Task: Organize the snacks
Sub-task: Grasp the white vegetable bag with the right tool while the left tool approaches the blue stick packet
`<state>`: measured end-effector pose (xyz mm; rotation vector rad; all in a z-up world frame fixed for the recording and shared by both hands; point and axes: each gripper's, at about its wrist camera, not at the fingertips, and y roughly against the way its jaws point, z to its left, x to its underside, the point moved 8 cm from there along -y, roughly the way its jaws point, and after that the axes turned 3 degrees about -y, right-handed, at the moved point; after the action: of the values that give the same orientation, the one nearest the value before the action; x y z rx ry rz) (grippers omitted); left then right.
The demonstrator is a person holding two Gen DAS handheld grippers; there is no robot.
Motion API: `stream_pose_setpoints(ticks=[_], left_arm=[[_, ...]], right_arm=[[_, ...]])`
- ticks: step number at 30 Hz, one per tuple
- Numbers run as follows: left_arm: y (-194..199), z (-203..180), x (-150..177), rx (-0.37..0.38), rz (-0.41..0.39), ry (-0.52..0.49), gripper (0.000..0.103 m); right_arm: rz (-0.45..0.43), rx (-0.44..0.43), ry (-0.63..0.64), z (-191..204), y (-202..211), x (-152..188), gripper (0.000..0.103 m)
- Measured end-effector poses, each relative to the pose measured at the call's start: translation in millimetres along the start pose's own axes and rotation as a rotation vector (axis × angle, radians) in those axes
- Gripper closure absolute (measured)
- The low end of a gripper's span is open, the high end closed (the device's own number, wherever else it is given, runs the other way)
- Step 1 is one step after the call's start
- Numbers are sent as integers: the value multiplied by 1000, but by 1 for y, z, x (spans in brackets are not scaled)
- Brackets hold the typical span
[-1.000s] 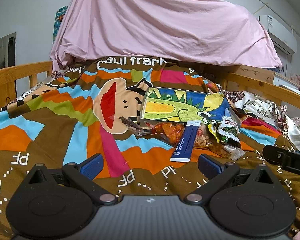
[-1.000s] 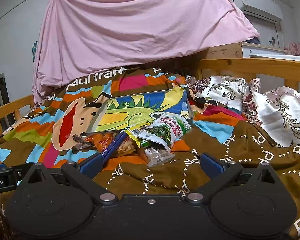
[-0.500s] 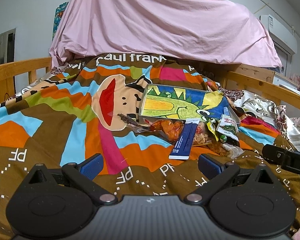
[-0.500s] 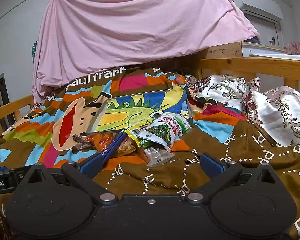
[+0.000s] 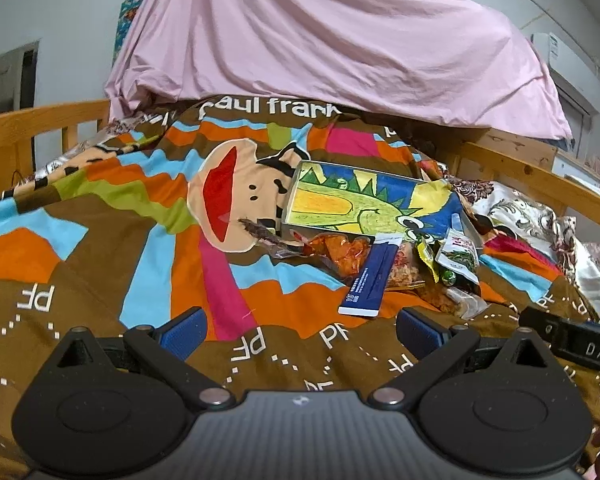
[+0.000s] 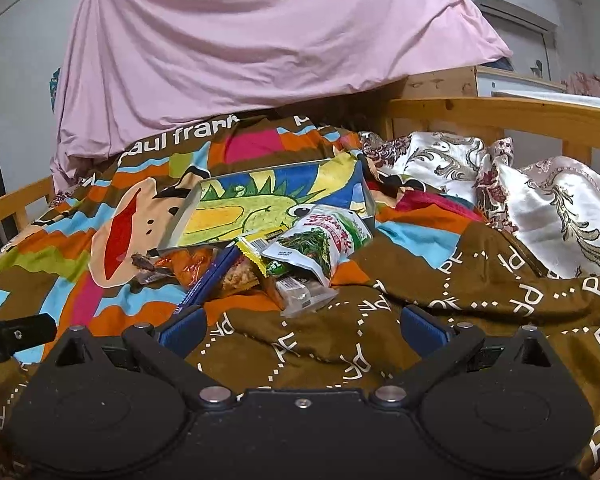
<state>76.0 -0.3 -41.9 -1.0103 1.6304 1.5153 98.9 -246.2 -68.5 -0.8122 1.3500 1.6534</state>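
Note:
A pile of snack packets lies on a colourful monkey-print blanket [image 5: 100, 220], in front of a shallow tray with a green dinosaur drawing [image 5: 364, 204] [image 6: 268, 204]. The pile holds a dark blue packet [image 5: 370, 280] [image 6: 208, 280], an orange packet [image 5: 340, 252] [image 6: 188, 264], and a green-and-white packet [image 6: 324, 240] [image 5: 458, 256]. My left gripper [image 5: 300, 328] is open and empty, just short of the pile. My right gripper [image 6: 302, 326] is open and empty, just short of the pile on its right side.
A wooden bed rail [image 5: 40, 120] [image 6: 500, 116] runs along both sides. A pink sheet [image 5: 320, 48] hangs behind the bed. A floral satin quilt [image 6: 540, 200] is bunched at the right. The right gripper's body [image 5: 580, 344] shows in the left wrist view.
The left gripper has tilted down and edged slightly forward toward the pile. The right gripper has barely moved. Both stay open.

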Motion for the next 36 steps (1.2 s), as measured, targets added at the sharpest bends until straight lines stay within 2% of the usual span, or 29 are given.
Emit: stream_pose_setpoints(ticks=[5,19,23,29,32,36], left_arm=[[-1,3,-1,-5,6,28,0],[-6,-14,-3,-76,61,-32,0],[-10,-20,-6,-125,95,-46,0],[-18,-36,-19,-162,93,-96,0],[-25,-46,-25,-158,90,-110,0],[-38,-60,-33,-151,95,-133,0]], right_arm=[[23,11,-18,-3,-3,0,0],[85,31,-113,-18,-12,-1,0],[99,32,-129,-20,-14,-2,0],[117,41,-156,-26,-16,-4,0],[125,39,-168,-29,-17,-6,0],[84,41,-133,-30,-19,-18,0]])
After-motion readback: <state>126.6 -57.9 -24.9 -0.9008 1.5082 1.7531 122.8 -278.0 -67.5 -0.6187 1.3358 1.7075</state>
